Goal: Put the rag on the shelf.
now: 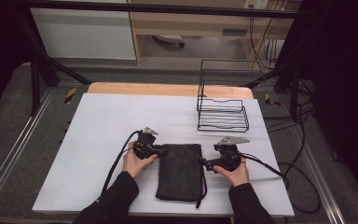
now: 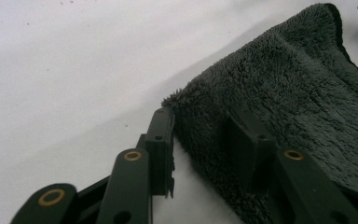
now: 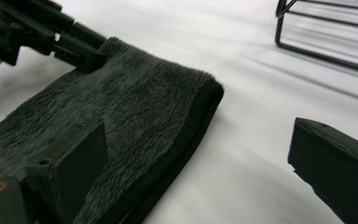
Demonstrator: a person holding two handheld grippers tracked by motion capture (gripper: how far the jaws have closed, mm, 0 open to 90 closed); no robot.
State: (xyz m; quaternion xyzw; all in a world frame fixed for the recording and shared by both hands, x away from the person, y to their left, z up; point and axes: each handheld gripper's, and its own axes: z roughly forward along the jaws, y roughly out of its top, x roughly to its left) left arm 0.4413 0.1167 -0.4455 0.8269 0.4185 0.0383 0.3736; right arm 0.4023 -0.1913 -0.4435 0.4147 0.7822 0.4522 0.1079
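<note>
A dark grey folded towel [image 1: 179, 171] lies flat on the white table top [image 1: 102, 126], its long side running toward me. My left gripper [image 1: 160, 150] is at its far left corner. In the left gripper view the towel [image 2: 284, 88] has that corner between the jaws of the left gripper [image 2: 203, 116]: one jaw touches the corner tip, the other rests on the pile, and a strip of table shows beside the first. My right gripper [image 1: 204, 163] stands open over the towel's right edge. In the right gripper view the right gripper [image 3: 200, 126] has one jaw on the towel [image 3: 135, 98] and one on bare table.
A black wire rack [image 1: 223, 114] stands behind the towel at the back right, and its base [image 3: 326, 28] is close ahead of the right gripper. The left gripper [image 3: 81, 51] reaches in from the far corner. Cables trail off both grippers toward the table's near edge.
</note>
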